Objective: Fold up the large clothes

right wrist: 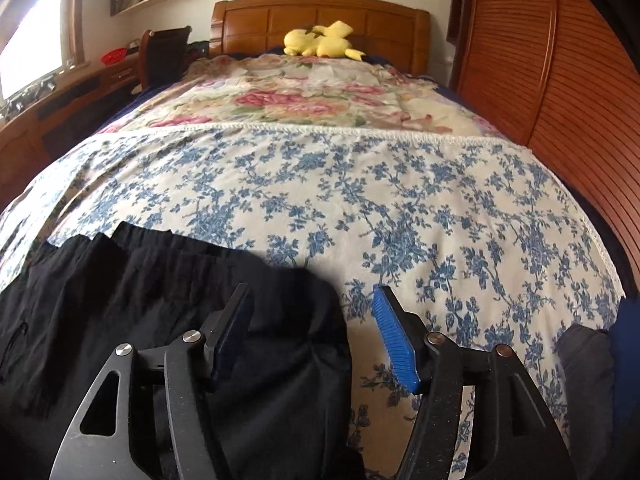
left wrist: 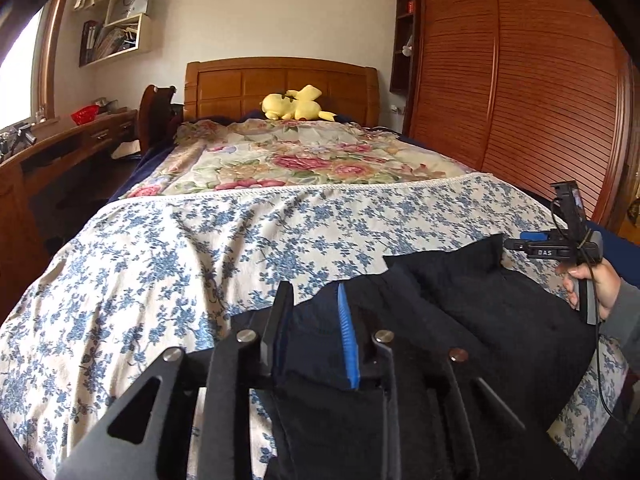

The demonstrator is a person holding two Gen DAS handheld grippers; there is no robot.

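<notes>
A large black garment (left wrist: 472, 312) lies on the near end of the bed, on a blue-flowered sheet (left wrist: 168, 248). My left gripper (left wrist: 316, 300) has its jaws partly apart with a fold of the dark cloth between them; I cannot tell if it grips. In the right wrist view the garment (right wrist: 132, 292) fills the lower left. My right gripper (right wrist: 316, 300) is open, its left finger over the garment's right edge, its blue pad (right wrist: 394, 340) over the sheet. The right gripper also shows in the left wrist view (left wrist: 516, 242), at the garment's far right corner.
A pink-flowered quilt (left wrist: 296, 156) covers the far half of the bed, with a yellow plush toy (left wrist: 294, 105) at the wooden headboard (left wrist: 280, 80). A desk and chair (left wrist: 156, 116) stand on the left, a louvred wardrobe (left wrist: 532, 92) on the right.
</notes>
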